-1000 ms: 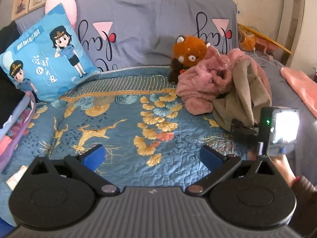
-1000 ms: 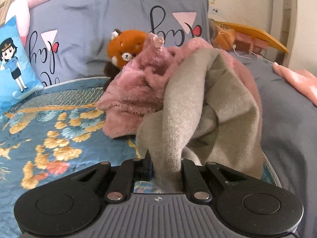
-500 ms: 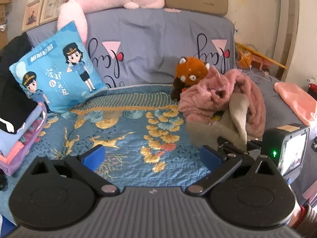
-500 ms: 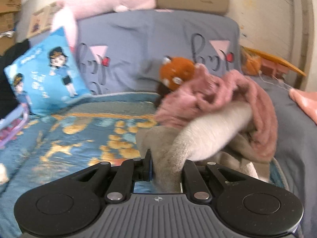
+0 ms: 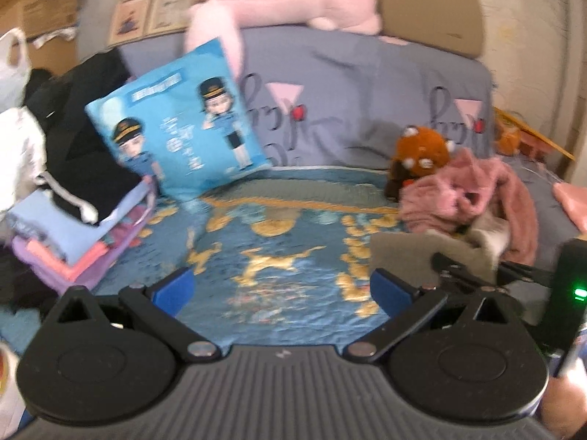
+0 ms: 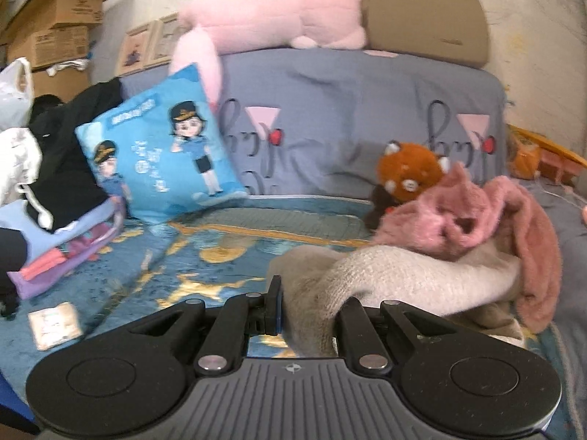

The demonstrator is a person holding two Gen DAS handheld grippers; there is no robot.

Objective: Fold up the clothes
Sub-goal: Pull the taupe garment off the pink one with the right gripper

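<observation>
Beige knit garment point(image 6: 403, 278): you have its near end pinched in your right gripper point(image 6: 308, 315); the rest trails far and right, up into the heap.
Right gripper: your jaws are nearly closed, with the beige fabric bunched between the two black fingers point(image 6: 273, 304).
Left gripper point(image 5: 282, 288): your jaws stand wide apart, nothing between the blue pads point(image 5: 172, 288); it hangs above the quilt.
Fuzzy pink garment point(image 6: 488, 227): crumpled on the right side of the bed, lying over the far part of the beige knit.
Blue quilt with gold deer and leaves point(image 5: 279, 256): it covers the bed's middle, bare beneath your left gripper.
Orange plush red panda point(image 6: 407, 172): it sits at the far edge of the quilt, touching the pink heap on its far left.
Light blue cushion with two cartoon officers point(image 6: 161, 146): it leans on the grey bedding at the far left.
Stack of folded clothes in blue, purple and coral point(image 5: 73, 234): at the left edge of the quilt, with a black garment on top.
Grey duvet with pink triangles point(image 6: 348, 124): piled along the far side.
Long pink plush toy point(image 6: 279, 18): it lies on top of the duvet.
Small printed packet point(image 6: 55, 324): on the quilt, near left.
Blur: the left view is smeared, so fine detail there cannot be told.
</observation>
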